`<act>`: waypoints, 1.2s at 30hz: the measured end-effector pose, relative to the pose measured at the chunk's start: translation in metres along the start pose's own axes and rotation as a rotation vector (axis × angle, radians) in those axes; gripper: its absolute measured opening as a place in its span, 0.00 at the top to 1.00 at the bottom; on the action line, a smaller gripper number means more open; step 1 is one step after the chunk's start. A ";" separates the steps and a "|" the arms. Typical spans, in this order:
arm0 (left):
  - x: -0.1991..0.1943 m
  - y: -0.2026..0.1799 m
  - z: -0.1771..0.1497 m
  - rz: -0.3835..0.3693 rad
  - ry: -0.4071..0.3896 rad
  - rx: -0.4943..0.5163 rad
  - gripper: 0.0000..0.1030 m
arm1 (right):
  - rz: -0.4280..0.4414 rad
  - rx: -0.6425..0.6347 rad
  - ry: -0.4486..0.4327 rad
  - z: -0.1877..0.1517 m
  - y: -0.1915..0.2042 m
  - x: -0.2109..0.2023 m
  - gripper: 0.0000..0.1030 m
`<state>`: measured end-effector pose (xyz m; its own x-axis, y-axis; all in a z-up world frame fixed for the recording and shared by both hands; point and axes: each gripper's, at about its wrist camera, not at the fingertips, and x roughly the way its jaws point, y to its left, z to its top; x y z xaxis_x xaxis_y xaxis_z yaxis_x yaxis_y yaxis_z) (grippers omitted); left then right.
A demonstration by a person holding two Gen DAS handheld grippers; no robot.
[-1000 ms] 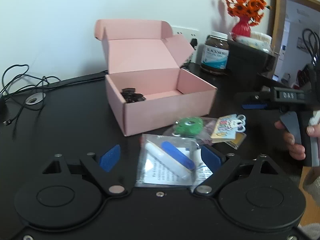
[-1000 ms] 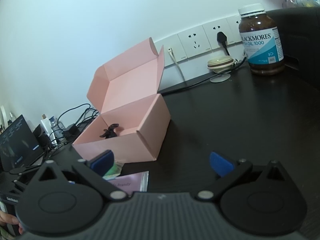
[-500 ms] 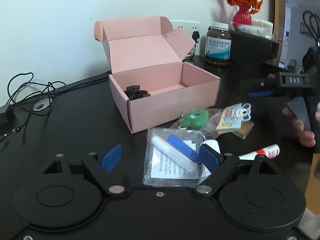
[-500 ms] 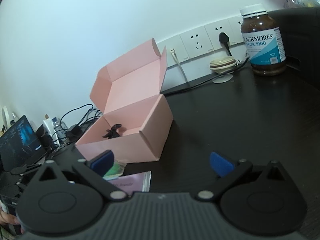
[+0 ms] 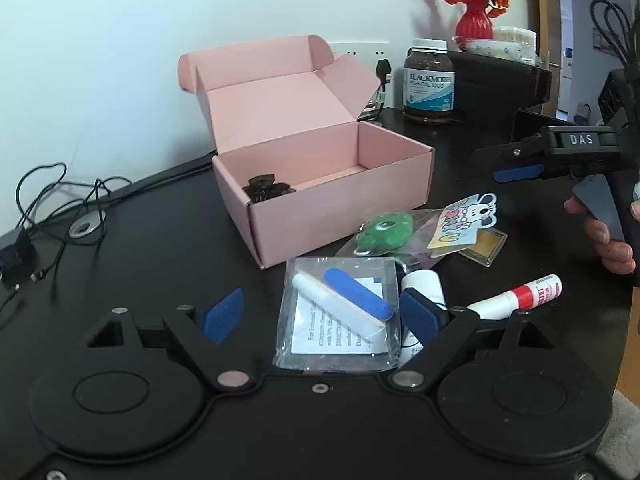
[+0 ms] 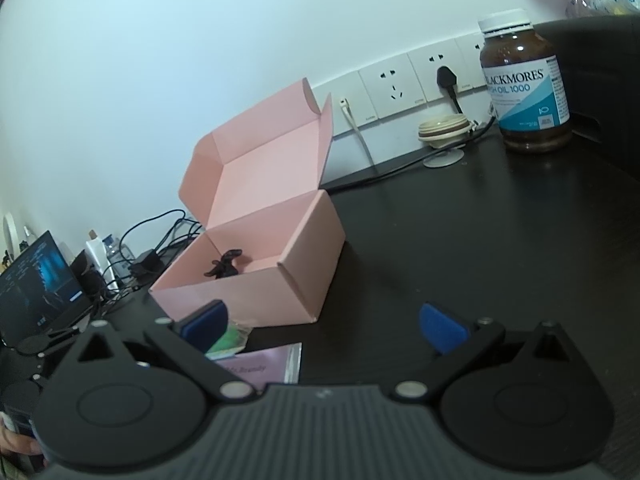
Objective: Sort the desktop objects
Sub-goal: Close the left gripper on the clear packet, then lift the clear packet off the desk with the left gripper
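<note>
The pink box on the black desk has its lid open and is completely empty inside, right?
Not quite. The pink box is open on the black desk, but it is not empty: a small black item lies inside, as both wrist views show.

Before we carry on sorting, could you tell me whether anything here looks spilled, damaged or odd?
Nothing stands out. The pink box sits upright and open with one dark clip inside; the unsorted packets lie overlapping beside it.
</note>
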<state>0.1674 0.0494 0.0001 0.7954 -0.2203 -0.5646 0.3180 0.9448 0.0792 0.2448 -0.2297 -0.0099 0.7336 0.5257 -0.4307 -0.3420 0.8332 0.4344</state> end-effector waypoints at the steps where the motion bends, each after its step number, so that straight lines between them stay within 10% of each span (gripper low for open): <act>1: 0.001 0.000 -0.001 0.007 0.004 0.004 0.16 | 0.000 -0.001 0.001 0.000 0.000 0.000 0.01; 21: 0.012 -0.003 0.001 -0.037 0.029 -0.020 0.21 | 0.009 0.007 0.002 -0.001 -0.001 0.001 0.01; 36: 0.013 0.016 -0.001 -0.098 0.033 -0.133 0.44 | -0.006 0.019 0.001 -0.001 -0.002 0.001 0.01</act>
<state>0.1824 0.0618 -0.0070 0.7462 -0.3068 -0.5908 0.3200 0.9435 -0.0859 0.2457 -0.2306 -0.0122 0.7353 0.5204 -0.4342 -0.3263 0.8333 0.4463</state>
